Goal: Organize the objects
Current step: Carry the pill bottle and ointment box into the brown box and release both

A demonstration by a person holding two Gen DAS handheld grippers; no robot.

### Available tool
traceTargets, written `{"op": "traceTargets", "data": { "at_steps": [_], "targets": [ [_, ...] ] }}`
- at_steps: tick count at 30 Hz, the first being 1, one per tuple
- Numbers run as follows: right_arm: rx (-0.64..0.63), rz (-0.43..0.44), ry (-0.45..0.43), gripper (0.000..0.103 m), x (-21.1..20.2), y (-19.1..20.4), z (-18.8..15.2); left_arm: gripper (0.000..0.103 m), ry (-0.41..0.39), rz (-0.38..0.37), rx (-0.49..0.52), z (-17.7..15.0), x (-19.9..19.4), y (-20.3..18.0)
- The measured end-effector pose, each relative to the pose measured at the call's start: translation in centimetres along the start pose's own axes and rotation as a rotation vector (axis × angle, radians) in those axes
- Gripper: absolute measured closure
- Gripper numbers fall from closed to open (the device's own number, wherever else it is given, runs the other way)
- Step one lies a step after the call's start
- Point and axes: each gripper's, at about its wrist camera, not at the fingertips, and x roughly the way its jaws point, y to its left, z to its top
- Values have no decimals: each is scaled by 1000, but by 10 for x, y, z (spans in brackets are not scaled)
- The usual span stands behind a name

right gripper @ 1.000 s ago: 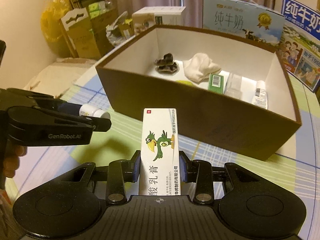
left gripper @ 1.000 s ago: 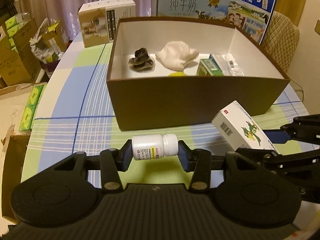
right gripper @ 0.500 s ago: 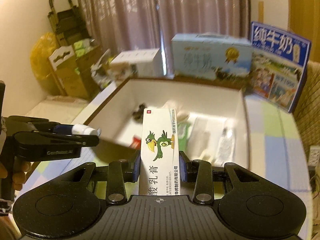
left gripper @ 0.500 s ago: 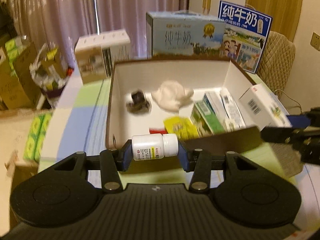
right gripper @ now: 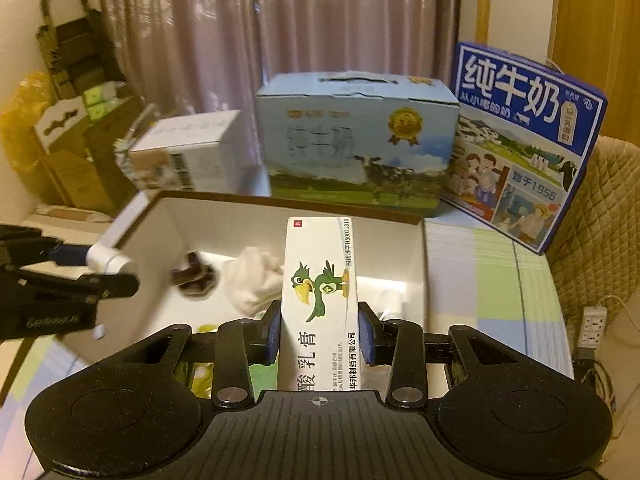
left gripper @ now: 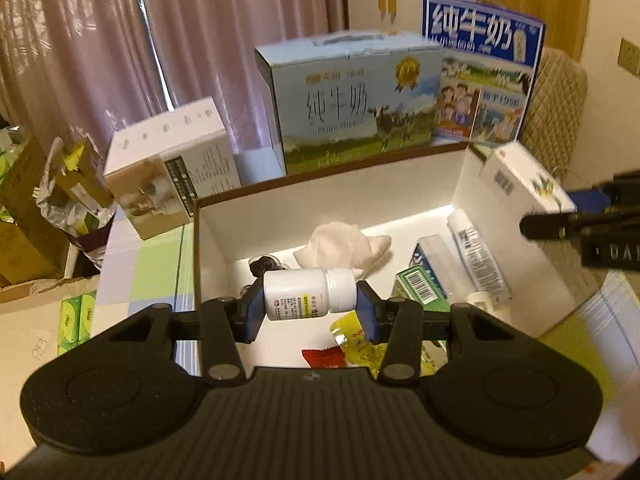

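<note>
The bottle is white, lies on its side with its cap to the right, and is clamped between the blue pads of the left gripper. It hangs over the near left part of the open box, above the box floor. The right gripper is closed on a white carton with a green bird printed on it; the carton stands lengthwise between the fingers and points toward the far wall of the box. In the left wrist view this carton shows over the right wall of the box, with the right gripper behind it.

On the white floor of the box lie a crumpled cloth near the middle, a dark lump just left of it and partly hidden by the bottle, a tube along the right wall, a green pack beside the tube, and a yellow sachet and a red one at the near side.

The box stands on a checked tablecloth. Behind its far wall stand a light blue milk case and, to the right, a dark blue milk case. A white case stands at the far left. Curtains hang behind them, and a padded chair is at the far right.
</note>
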Motion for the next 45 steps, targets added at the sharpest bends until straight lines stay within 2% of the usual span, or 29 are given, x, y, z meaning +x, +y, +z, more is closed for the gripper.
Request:
{"op": "traceTargets", "data": {
  "at_steps": [6, 12, 20, 25, 34, 45],
  "targets": [
    [28, -19, 55, 68, 47, -17, 12, 61, 59, 14, -4, 15, 41, 1],
    [14, -74, 104, 68, 89, -23, 15, 61, 89, 44, 0, 26, 77, 2],
    [22, -101, 133, 68, 122, -30, 16, 61, 108, 51, -5, 27, 106, -1],
    [10, -103, 125, 68, 130, -30, 17, 61, 116, 62, 9, 24, 114, -1],
    [54, -34, 79, 68, 129, -31, 21, 61, 116, 69, 16, 23, 117, 0],
    [25, -8, 79, 67, 122, -28, 20, 61, 123, 73, 6, 23, 121, 3]
  ]
}}
